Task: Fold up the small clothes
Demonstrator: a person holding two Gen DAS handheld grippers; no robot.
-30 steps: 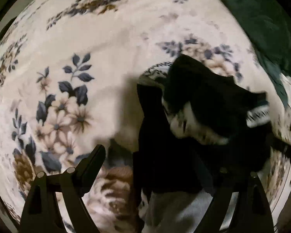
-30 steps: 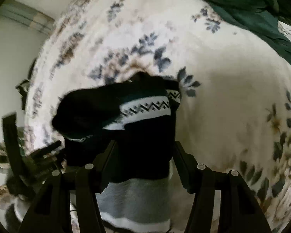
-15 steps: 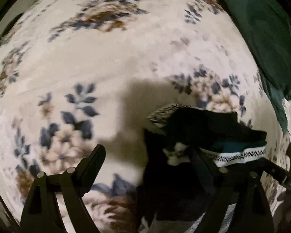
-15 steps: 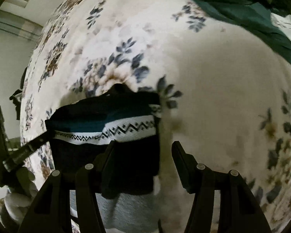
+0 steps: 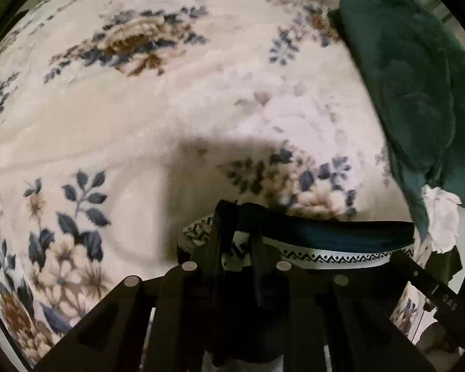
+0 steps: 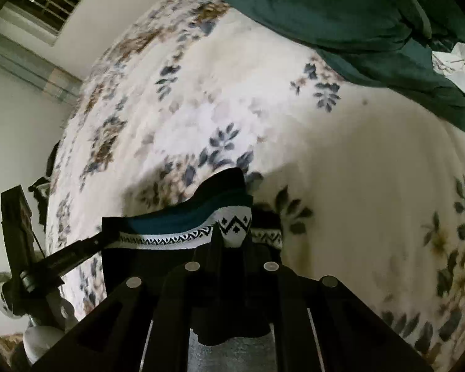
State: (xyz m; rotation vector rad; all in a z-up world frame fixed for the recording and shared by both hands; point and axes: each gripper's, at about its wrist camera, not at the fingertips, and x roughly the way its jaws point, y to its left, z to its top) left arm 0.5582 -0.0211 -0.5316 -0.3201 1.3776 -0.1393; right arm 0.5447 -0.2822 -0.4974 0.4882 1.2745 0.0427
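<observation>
Both the left gripper (image 5: 237, 232) and right gripper (image 6: 232, 232), wide apart a second ago, now pinch the small dark knitted garment with the white zigzag band (image 5: 341, 257) (low in each frame), so folding can start.

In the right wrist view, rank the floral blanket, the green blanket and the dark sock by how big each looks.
1. floral blanket, fills most of the frame.
2. green blanket, across the top right.
3. dark sock, smallest, though close to the camera and partly hidden by the right gripper.
</observation>
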